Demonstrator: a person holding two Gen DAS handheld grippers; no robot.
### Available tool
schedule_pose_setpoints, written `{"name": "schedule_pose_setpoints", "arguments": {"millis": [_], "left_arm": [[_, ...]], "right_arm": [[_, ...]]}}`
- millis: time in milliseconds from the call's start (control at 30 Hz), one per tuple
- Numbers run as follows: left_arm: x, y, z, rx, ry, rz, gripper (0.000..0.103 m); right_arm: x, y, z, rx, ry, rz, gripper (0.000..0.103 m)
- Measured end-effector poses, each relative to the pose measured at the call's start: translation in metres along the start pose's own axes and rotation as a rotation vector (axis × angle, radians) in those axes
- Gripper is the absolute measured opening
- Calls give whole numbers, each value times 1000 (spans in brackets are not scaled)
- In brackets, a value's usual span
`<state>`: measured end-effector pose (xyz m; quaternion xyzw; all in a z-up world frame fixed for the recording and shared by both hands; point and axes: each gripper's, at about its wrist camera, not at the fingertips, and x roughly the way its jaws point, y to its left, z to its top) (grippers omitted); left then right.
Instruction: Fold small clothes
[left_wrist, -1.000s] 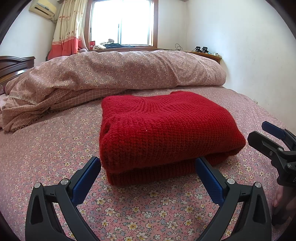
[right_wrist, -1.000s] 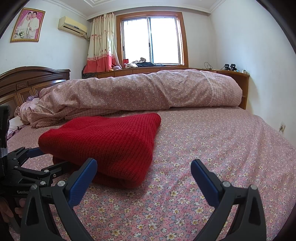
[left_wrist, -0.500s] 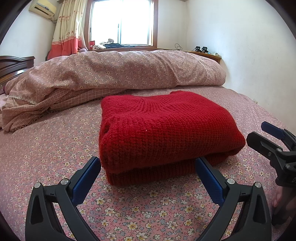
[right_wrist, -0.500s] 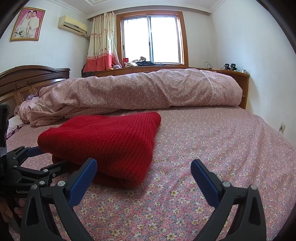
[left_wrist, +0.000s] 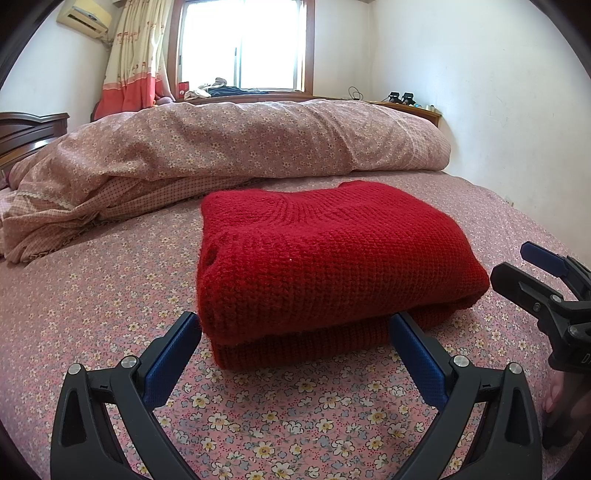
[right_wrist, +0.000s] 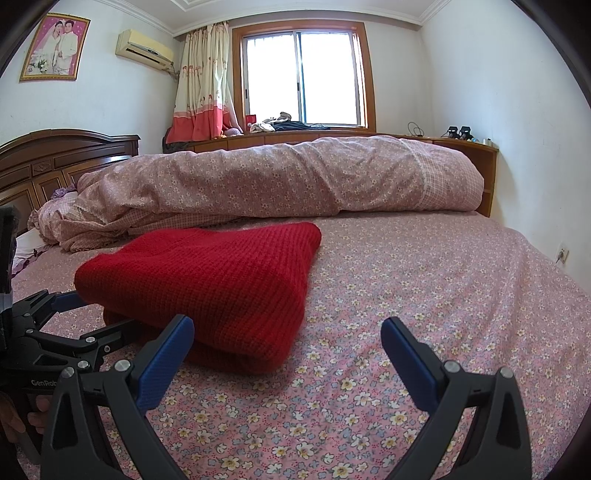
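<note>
A red knitted sweater (left_wrist: 332, 262) lies folded into a thick rectangle on the flowered pink bedsheet (left_wrist: 110, 288). My left gripper (left_wrist: 295, 325) stands open just in front of its near edge, holding nothing. In the right wrist view the same sweater (right_wrist: 207, 280) sits left of centre. There my right gripper (right_wrist: 288, 328) is open over the sheet, its left blue pad close to the sweater's near corner, with nothing between the fingers. Each gripper shows in the other's view: the right gripper (left_wrist: 528, 266) at the right edge, the left gripper (right_wrist: 70, 314) at the left edge.
A rolled pink floral quilt (left_wrist: 236, 147) lies across the bed behind the sweater. A dark wooden headboard (right_wrist: 62, 162) stands at the left and a white wall (right_wrist: 498, 129) at the right. Bare sheet (right_wrist: 443, 280) stretches right of the sweater. A person's fingers (left_wrist: 554, 395) hold the right gripper's handle.
</note>
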<state>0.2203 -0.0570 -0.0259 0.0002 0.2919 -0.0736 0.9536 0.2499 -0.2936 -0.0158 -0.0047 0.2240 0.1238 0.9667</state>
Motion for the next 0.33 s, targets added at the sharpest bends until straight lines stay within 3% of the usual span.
{"name": "schedule_pose_setpoints", "arguments": {"millis": [333], "left_arm": [[0, 0, 0, 0, -1, -1, 99]], "right_arm": [[0, -2, -1, -1, 2, 0, 103]]}}
